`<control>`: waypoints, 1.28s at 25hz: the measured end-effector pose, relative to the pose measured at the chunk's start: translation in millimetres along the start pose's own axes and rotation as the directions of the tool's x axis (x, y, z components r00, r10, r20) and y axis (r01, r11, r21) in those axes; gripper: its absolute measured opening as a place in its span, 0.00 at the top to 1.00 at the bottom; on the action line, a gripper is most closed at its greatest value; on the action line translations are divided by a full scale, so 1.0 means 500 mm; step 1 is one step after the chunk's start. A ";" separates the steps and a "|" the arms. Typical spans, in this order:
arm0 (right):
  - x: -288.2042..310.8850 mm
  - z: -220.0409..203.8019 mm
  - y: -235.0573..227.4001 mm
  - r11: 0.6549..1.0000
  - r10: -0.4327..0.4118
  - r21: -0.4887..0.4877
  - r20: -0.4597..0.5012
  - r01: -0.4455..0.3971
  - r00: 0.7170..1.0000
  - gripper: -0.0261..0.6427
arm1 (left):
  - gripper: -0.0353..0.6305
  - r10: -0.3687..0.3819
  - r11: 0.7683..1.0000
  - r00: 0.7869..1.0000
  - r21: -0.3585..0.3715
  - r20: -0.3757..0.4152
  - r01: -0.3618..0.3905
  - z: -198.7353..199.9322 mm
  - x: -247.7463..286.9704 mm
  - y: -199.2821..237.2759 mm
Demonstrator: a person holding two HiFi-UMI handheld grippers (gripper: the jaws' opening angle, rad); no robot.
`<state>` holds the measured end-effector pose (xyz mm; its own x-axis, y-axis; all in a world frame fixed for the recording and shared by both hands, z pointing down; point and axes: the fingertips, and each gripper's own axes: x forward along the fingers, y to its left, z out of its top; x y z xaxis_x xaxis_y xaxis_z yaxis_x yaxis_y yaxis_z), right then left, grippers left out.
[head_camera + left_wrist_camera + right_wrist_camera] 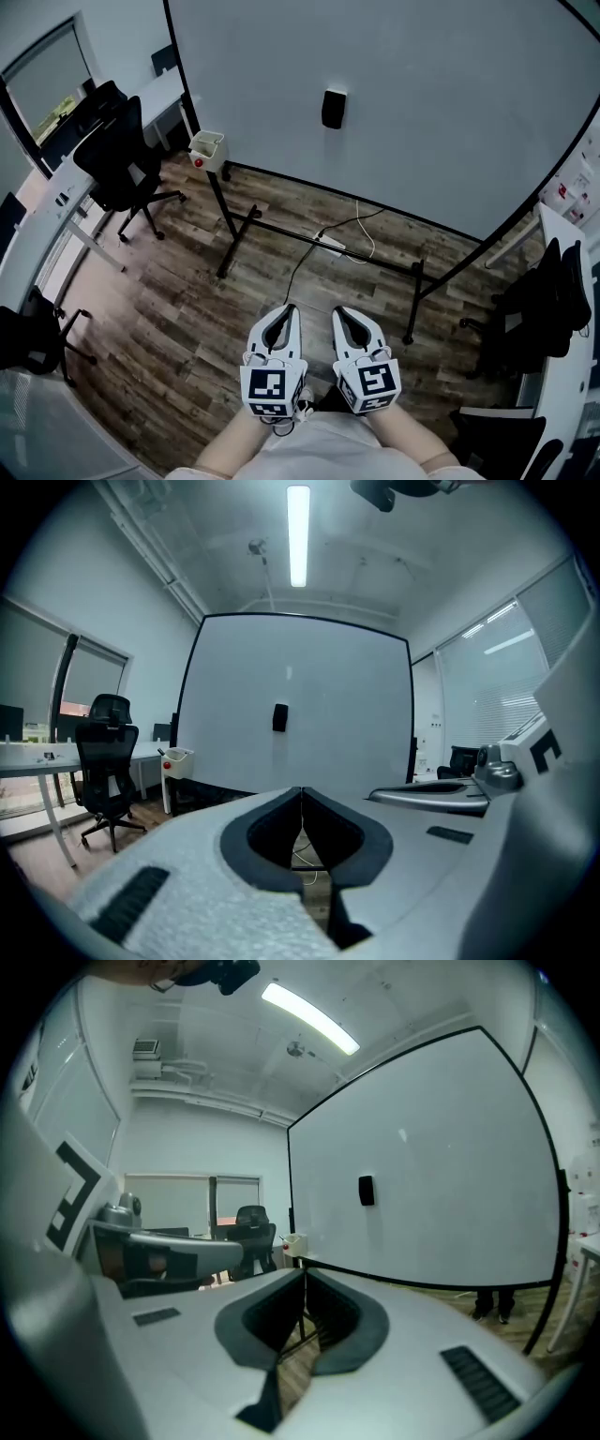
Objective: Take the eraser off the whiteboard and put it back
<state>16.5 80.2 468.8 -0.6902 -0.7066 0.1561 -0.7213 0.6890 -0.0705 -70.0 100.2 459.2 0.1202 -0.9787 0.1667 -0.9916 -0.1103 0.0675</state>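
Note:
A black eraser [333,109] sticks to the large whiteboard [431,112], left of its middle; it also shows as a small dark block [279,717] in the left gripper view and as the eraser [366,1190] in the right gripper view. Both grippers are held side by side near my body, well short of the board. My left gripper [288,310] is shut with nothing in it, tips touching [301,789]. My right gripper [339,311] is also shut and empty, its tips together [305,1272].
The board stands on a black wheeled frame [319,246] with a white power strip and cable [330,246] on the wooden floor. A small white box [207,149] hangs at the board's left edge. Black office chairs [122,159] and desks [37,225] stand left; more chairs [544,309] stand right.

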 end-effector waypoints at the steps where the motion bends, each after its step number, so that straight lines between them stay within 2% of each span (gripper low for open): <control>1: 0.012 0.001 -0.003 1.000 -0.004 -0.001 0.001 0.004 1.000 0.92 | 0.92 -0.004 1.000 1.000 -0.004 0.000 0.004 -0.001 0.010 0.005; 10: 0.148 0.024 -0.090 1.000 -0.007 0.002 0.025 0.007 1.000 0.92 | 0.92 -0.016 1.000 1.000 -0.010 -0.001 0.016 0.011 0.163 0.048; 15: 0.245 0.086 -0.186 1.000 -0.004 -0.004 0.077 0.004 0.997 0.92 | 0.92 0.021 1.000 0.998 0.012 0.061 -0.022 0.087 0.289 0.083; 19: 0.313 0.132 -0.272 1.000 0.002 -0.020 0.105 0.001 0.994 0.92 | 0.92 0.034 0.999 0.997 0.017 0.071 -0.035 0.131 0.399 0.097; 24: 0.388 0.176 -0.365 0.999 0.005 -0.051 0.123 0.001 0.992 0.92 | 0.92 0.001 1.000 0.997 0.017 0.074 -0.002 0.163 0.524 0.082; 32: 0.456 0.194 -0.458 0.996 -0.066 -0.052 0.115 0.073 0.991 0.92 | 0.92 -0.101 0.995 0.989 -0.008 0.106 0.102 0.197 0.654 0.069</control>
<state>18.7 -254.3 425.0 -0.6429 -0.7646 0.0458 -0.7656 0.6433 -0.0077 -69.7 -240.9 419.2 0.2139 -0.9754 0.0539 -0.9737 -0.2085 0.0924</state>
